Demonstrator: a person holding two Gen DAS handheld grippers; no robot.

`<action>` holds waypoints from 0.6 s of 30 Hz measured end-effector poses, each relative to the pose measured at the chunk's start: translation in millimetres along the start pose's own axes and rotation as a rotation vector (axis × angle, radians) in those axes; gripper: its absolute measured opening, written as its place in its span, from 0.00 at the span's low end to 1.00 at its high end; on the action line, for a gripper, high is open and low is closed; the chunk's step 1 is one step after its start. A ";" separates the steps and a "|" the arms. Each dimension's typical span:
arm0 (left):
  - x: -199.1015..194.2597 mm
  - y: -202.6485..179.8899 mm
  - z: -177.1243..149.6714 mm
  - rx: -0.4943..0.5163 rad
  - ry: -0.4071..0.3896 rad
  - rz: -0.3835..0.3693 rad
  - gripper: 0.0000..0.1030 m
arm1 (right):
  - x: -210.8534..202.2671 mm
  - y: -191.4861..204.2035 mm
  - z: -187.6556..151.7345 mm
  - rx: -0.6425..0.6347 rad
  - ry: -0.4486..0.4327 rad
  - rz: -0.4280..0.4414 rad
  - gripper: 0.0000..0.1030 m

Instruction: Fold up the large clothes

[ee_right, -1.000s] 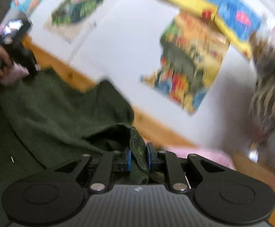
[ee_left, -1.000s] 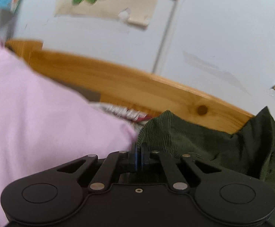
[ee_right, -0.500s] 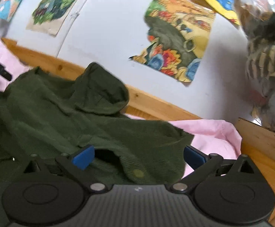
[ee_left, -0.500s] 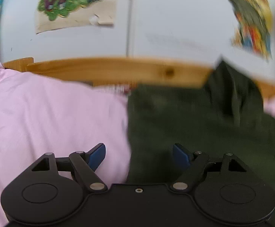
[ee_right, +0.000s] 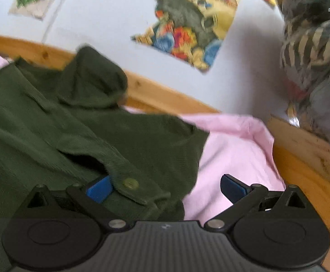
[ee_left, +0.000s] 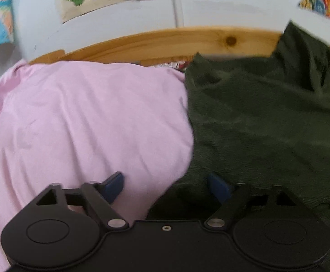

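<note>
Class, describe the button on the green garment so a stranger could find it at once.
Start at the pink bedding inside the wooden bed frame. On it lies the dark green garment; near its closest edge sits the round olive button, the only smooth disc on ribbed cloth.

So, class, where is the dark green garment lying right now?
The green garment lies spread on the pink sheet, filling the left of the right wrist view, its hood up against the wooden bed rail.

green garment [ee_left: 267, 117] cut off right, posters [ee_right: 187, 22] blurred
</note>
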State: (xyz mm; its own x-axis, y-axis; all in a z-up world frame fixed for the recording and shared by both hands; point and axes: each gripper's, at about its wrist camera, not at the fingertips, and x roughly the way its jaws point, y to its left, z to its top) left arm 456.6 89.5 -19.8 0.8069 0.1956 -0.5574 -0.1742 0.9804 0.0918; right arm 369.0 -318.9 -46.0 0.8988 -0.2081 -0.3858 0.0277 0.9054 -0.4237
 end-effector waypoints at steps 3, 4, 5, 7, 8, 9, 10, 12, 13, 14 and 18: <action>-5.2 -6.1 -7.3 -0.006 -0.023 -0.001 0.99 | -15.4 0.8 8.5 -0.026 -0.060 0.045 1.00; -2.8 -9.5 -10.2 0.012 -0.017 0.006 0.99 | -17.1 3.9 10.8 -0.047 -0.066 0.060 1.00; 1.4 -13.2 -12.9 0.034 0.002 0.019 0.99 | -16.3 7.7 12.1 -0.070 -0.060 0.056 1.00; 10.9 -16.5 -16.4 0.050 0.049 0.061 0.99 | -5.5 15.1 11.6 -0.129 -0.024 0.007 1.00; 12.1 -16.4 -17.5 0.047 0.051 0.064 0.99 | 3.1 17.3 9.7 -0.155 0.015 -0.022 1.00; 10.8 -16.5 -18.2 0.046 0.042 0.060 0.99 | 14.5 18.6 6.0 -0.181 0.074 -0.053 1.00; 8.3 -16.0 -18.5 0.044 0.031 0.054 0.99 | 22.1 18.7 2.5 -0.200 0.119 -0.071 1.00; 0.7 -13.8 -19.5 0.030 0.003 0.024 0.99 | 20.3 12.2 6.0 -0.183 0.118 -0.056 1.00; -3.7 -12.6 -19.5 0.020 -0.008 0.007 0.99 | 13.1 9.3 10.3 -0.167 0.086 -0.028 1.00; -8.4 -11.9 -19.2 0.007 -0.016 -0.004 0.99 | 5.4 7.2 15.7 -0.160 0.048 0.003 1.00; -24.8 -14.7 -16.5 -0.052 -0.037 -0.069 0.99 | -4.6 12.1 48.5 -0.187 -0.091 0.048 1.00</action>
State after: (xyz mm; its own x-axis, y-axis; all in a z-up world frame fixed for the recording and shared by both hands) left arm 429.9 69.8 -21.0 0.8380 0.1289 -0.5302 -0.1453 0.9893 0.0110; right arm 386.5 -289.0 -9.6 0.9332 -0.1246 -0.3370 -0.0900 0.8270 -0.5550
